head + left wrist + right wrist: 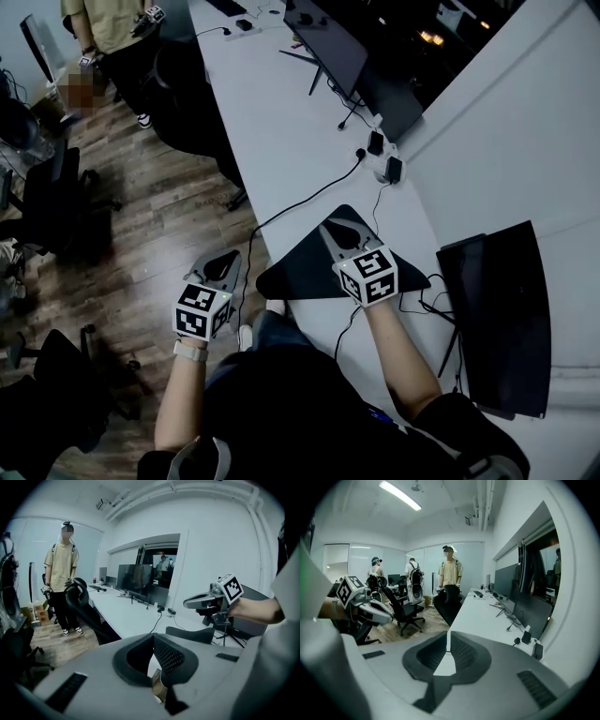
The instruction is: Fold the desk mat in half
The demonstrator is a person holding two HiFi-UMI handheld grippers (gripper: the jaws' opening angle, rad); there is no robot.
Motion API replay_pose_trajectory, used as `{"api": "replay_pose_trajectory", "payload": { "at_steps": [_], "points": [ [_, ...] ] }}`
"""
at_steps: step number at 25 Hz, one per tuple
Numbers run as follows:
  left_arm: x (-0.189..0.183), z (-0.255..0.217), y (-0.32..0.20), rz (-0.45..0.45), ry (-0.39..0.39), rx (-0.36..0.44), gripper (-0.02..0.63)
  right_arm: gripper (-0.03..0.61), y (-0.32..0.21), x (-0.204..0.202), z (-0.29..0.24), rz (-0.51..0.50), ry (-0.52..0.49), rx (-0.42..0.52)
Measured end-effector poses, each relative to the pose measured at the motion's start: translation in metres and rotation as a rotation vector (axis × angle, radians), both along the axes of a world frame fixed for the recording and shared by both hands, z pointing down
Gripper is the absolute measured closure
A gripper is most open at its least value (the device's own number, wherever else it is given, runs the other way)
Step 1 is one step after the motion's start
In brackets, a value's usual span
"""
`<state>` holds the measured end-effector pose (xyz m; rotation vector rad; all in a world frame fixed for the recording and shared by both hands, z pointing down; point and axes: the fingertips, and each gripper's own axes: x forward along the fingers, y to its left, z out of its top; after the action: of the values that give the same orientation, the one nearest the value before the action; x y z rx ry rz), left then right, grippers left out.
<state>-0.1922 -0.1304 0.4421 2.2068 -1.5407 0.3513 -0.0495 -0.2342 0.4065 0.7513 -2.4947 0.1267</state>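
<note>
while we hold both grippers in the air at the near end of the white desk, the desk mat sits lower centre in the head view. it reads as a dark wedge lying on the desk, left corner right at the desk edge. the left gripper is just left of the mat, over the wood floor. in its own view the jaws are pressed together with no mat between them (a small tan bit shows low in the gap, we can't tell what it is). the right gripper overlaps the mat in frame. its jaws are also fully together and empty, with bare desk visible past them. a dark monitor stands lower right, and a person stands upper left.
</note>
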Motion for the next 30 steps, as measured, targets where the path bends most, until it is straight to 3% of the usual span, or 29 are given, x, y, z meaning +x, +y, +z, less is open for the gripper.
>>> {"api": "replay_pose_trajectory", "payload": {
  "at_steps": [11,23,30],
  "points": [
    [-0.052,-0.052,0.038,-0.090,-0.022,0.104,0.604,0.545,0.056,-0.051,-0.061,-0.077,-0.121,0.054],
    [-0.078,-0.102,0.073,-0.130,-0.022,0.216,0.604,0.545,0.118,-0.087,-0.107,-0.176,-0.225,0.097],
    [-0.091,-0.111,0.091,-0.157,-0.063,0.261,0.604,0.545,0.154,-0.109,-0.115,-0.228,-0.260,0.119]
  ]
}}
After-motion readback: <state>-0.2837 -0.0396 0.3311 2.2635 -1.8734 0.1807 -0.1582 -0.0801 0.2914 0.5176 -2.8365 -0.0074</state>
